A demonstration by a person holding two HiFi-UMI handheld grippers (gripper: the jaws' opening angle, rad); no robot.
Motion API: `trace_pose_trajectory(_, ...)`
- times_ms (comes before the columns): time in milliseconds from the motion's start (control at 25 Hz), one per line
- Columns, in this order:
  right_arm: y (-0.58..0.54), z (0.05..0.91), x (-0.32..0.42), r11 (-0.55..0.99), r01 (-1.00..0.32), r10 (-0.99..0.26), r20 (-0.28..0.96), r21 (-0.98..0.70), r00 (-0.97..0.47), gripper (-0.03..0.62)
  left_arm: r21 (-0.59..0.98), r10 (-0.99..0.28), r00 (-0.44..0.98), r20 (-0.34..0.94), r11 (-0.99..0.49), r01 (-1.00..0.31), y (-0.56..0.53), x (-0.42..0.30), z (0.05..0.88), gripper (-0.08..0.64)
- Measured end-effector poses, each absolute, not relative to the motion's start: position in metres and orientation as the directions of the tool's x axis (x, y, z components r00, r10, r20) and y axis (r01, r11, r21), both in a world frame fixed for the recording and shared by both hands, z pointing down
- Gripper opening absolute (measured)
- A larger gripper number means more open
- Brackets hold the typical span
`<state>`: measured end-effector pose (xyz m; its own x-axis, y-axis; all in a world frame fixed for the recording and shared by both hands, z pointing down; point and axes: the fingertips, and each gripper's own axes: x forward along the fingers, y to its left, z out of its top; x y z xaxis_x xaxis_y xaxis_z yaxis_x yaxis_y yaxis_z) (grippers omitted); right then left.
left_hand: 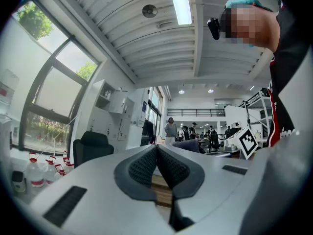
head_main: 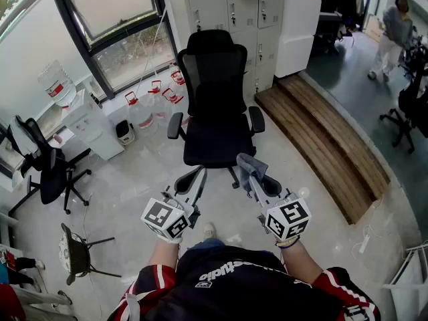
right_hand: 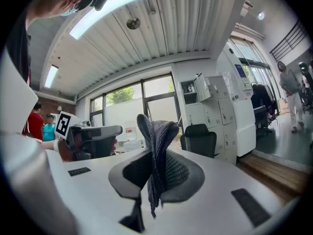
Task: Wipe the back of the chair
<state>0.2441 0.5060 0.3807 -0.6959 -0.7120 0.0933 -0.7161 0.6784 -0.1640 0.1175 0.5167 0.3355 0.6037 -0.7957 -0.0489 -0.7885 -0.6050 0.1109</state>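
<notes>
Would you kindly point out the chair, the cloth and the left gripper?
chair [head_main: 215, 79], head view, mesh backrest
cloth [right_hand: 155, 153], right gripper view, part between jaws
left gripper [left_hand: 157, 150], left gripper view, where jaw tips meet

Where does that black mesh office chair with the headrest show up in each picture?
Head view: the black mesh office chair stands upper centre.
Left gripper view: chair low at left.
Right gripper view: chair just right of the grey cloth.
Shared landmark: white lockers behind it.

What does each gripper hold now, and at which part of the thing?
The right gripper pinches a grey cloth across a bunched fold, with cloth showing above and below the jaws. The left gripper is shut and holds nothing.
</notes>
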Motion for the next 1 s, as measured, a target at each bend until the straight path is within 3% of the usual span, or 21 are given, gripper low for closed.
trace_pose_trajectory(1000,0.478,0.409,0.214,0.699,-0.692,-0.681,0.128,-0.181,-0.721,0.058,0.154,-0.818,0.575,-0.020,-0.571,-0.807,0.486,0.090,0.357,0.023)
